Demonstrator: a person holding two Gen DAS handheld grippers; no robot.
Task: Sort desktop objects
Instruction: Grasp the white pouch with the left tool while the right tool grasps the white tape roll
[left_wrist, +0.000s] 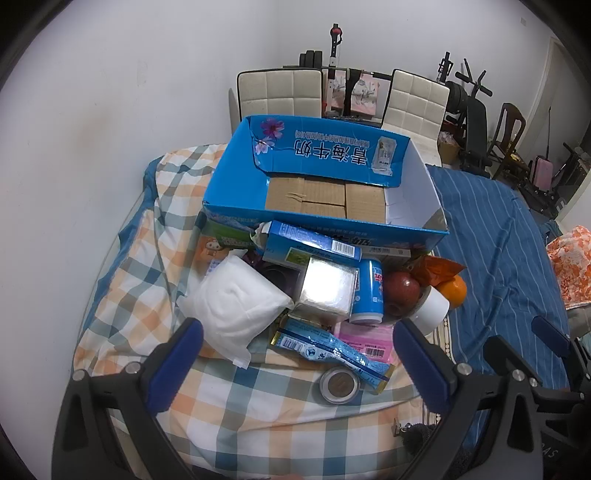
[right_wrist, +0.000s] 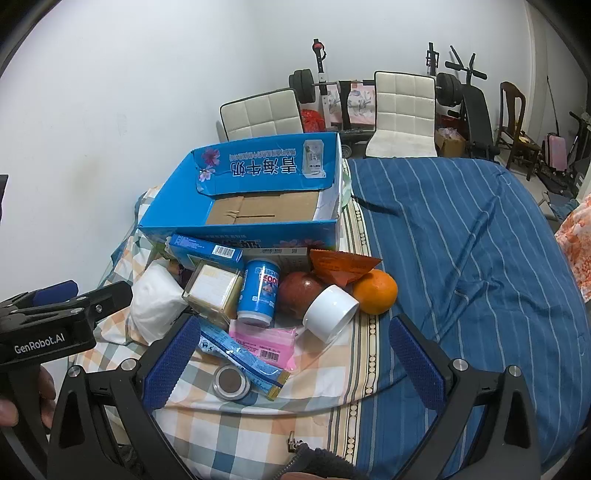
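A pile of small items lies on a checked cloth (left_wrist: 236, 417) in front of an empty blue carton (left_wrist: 236, 173). It includes a white soft pack (left_wrist: 236, 306), a clear box (left_wrist: 325, 291), a blue can (left_wrist: 369, 291), an apple (left_wrist: 400, 291), an orange (left_wrist: 456, 291), a tipped white cup (left_wrist: 432, 306), a pink packet (left_wrist: 369, 341), a long blue sachet (left_wrist: 332, 347) and a round tin (left_wrist: 339, 384). My left gripper (left_wrist: 299, 365) hangs open over the tin and sachet. My right gripper (right_wrist: 293, 360) is open above the pink packet (right_wrist: 266, 341) and cup (right_wrist: 330, 312), holding nothing.
A blue barcode box (right_wrist: 207, 251) and an orange snack packet (right_wrist: 343, 266) lean against the carton (right_wrist: 177, 206). A blue striped sheet (right_wrist: 461, 277) covers the right side. White chairs (right_wrist: 404, 110) and gym gear stand behind, and a white wall is to the left.
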